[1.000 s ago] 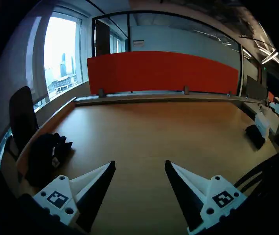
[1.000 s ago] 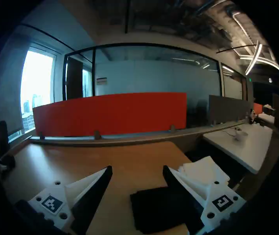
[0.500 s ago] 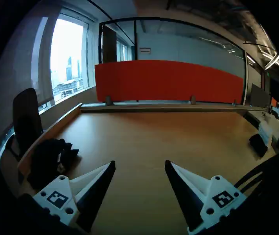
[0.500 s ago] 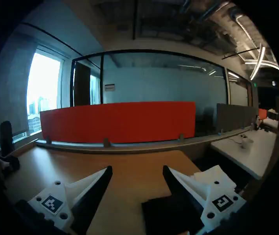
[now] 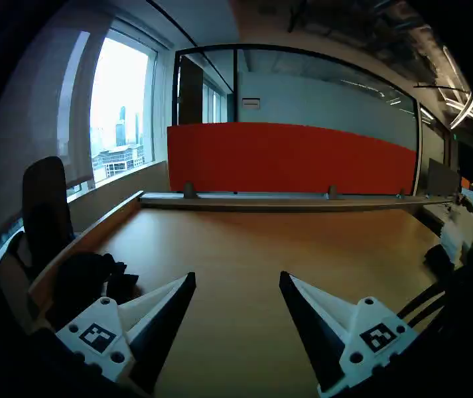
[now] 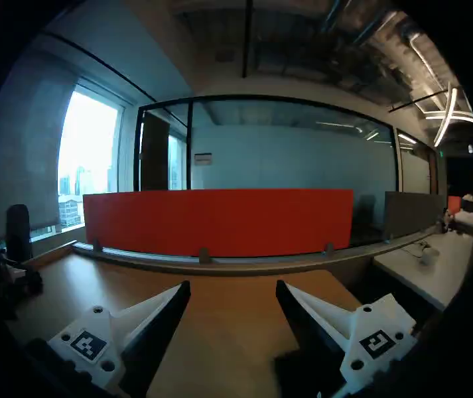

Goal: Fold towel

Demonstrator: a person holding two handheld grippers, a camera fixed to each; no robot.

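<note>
In the left gripper view my left gripper (image 5: 237, 275) stands open over the bare wooden table (image 5: 263, 245), nothing between its fingers. A dark crumpled cloth heap (image 5: 87, 278) lies at the table's left edge, beside the left finger. A dark folded towel (image 5: 438, 257) with a white stack (image 5: 451, 237) behind it rests at the table's far right. In the right gripper view my right gripper (image 6: 233, 284) is open too, held above the table. A dark folded towel (image 6: 296, 371) lies low between the fingers, partly hidden by the right finger.
A red divider panel (image 5: 289, 156) runs along the table's far edge, with glass walls behind. A dark office chair (image 5: 45, 205) stands at the left by the window. A white desk (image 6: 435, 265) lies to the right across a gap.
Both views have tilted upward, so the table and divider sit lower. In the right gripper view the dark towel dropped toward the bottom edge and the white stack slid behind the right finger.
</note>
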